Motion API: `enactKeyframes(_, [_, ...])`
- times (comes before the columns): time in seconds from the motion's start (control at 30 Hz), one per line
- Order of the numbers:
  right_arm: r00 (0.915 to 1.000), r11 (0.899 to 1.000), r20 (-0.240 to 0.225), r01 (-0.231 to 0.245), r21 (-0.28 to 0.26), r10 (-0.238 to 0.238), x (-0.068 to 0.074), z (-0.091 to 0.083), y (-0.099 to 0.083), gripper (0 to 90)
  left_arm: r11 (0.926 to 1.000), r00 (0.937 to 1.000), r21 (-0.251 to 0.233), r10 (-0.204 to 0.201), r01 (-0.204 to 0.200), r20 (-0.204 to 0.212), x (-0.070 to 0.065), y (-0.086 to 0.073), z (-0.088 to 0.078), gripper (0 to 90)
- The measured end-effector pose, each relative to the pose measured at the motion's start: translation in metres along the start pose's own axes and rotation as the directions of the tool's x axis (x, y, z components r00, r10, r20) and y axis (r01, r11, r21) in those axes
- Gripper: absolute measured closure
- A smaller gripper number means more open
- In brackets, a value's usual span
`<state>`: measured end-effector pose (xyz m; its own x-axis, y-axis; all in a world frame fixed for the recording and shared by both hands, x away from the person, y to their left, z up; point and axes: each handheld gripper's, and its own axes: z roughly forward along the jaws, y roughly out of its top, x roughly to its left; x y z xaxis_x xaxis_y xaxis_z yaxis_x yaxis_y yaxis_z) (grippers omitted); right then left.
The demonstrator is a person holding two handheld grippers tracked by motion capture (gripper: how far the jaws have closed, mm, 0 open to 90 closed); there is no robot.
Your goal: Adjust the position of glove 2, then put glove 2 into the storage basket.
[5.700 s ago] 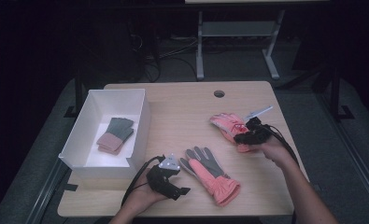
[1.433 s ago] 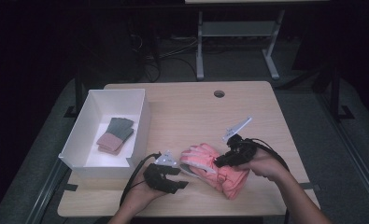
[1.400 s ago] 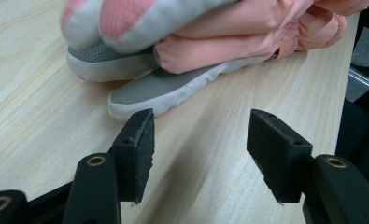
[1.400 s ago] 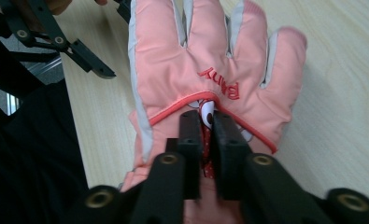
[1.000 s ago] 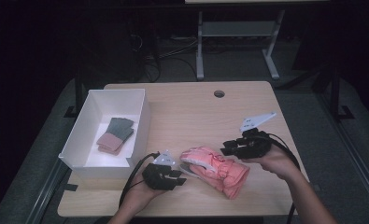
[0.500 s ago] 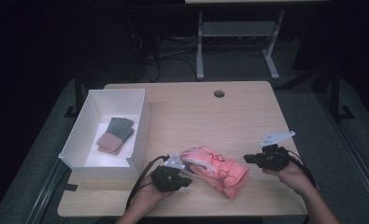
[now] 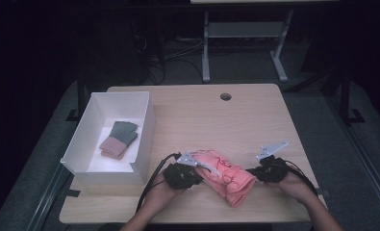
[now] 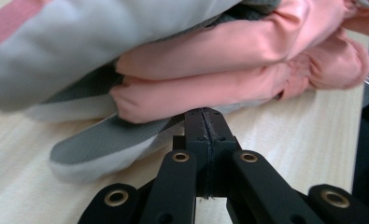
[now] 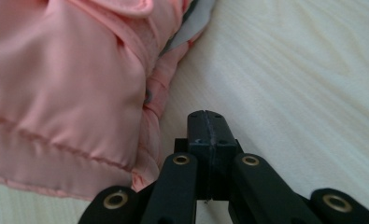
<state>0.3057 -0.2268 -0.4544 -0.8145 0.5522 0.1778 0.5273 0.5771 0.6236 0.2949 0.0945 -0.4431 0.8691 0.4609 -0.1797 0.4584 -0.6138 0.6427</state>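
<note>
Stacked pink gloves (image 7: 224, 174) on the table (image 7: 235, 120), lying at about 6 o'clock of the tabletop near its front edge, cuffs toward my right. My left gripper (image 7: 193, 172) sits at the 9 o'clock end of the stack, touching the finger end; my right gripper (image 7: 256, 174) sits at the 3 o'clock end, just beside the cuffs.

Left gripper view: my left gripper (image 8: 204, 122) has its jaws pressed flat together with nothing between them. The tips lie against the underside of the pink gloves (image 8: 229, 70), where a grey palm layer (image 8: 107, 140) spreads onto the wood. I cannot tell whether the tips pinch any fabric at the contact.

Right gripper view: my right gripper (image 9: 205, 123) likewise has its jaws together, empty, resting over bare wood. The pink cuffs (image 9: 70, 84) lie at 10 o'clock of the tips, just beside them but apart.

White box (image 7: 144, 132) at 9 o'clock of the table, well apart from the stack, holds another folded pair of gloves (image 7: 119, 138), grey-green over pink. A round cable hole (image 7: 225, 96) marks the table at 12 o'clock.
</note>
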Motion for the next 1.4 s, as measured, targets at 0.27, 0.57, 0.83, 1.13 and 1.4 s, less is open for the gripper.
enactKeyframes(0.27, [0.9997,1.0,0.001,0.026,-0.004,-0.026,0.012,0.001,0.002,90.0,0.9985,0.9986,-0.017,-0.052,0.051,-0.008,0.017,0.008,0.005,89.7])
enactKeyframes(0.57, [0.9975,0.999,-0.06,0.036,-0.01,-0.036,0.03,0.005,-0.006,90.0,0.998,0.9981,-0.027,-0.058,0.057,-0.02,0.031,0.023,0.014,89.7])
enactKeyframes(0.83, [0.9926,0.998,-0.107,0.057,-0.013,-0.058,0.045,0.01,-0.003,90.0,0.9967,0.9975,-0.041,-0.07,0.07,-0.013,0.042,0.036,0.026,89.7])
enactKeyframes(1.13, [0.9825,0.994,-0.153,0.105,-0.016,-0.106,0.066,0.025,0.007,90.0,0.9985,0.9986,-0.022,-0.05,0.051,0.018,0.047,0.044,0.035,89.7])
enactKeyframes(1.4, [0.975,0.99,-0.169,0.142,-0.024,-0.144,0.086,0.04,0.019,90.0,0.9996,0.9991,-0.013,-0.027,0.027,0.033,0.048,0.046,0.035,89.7])
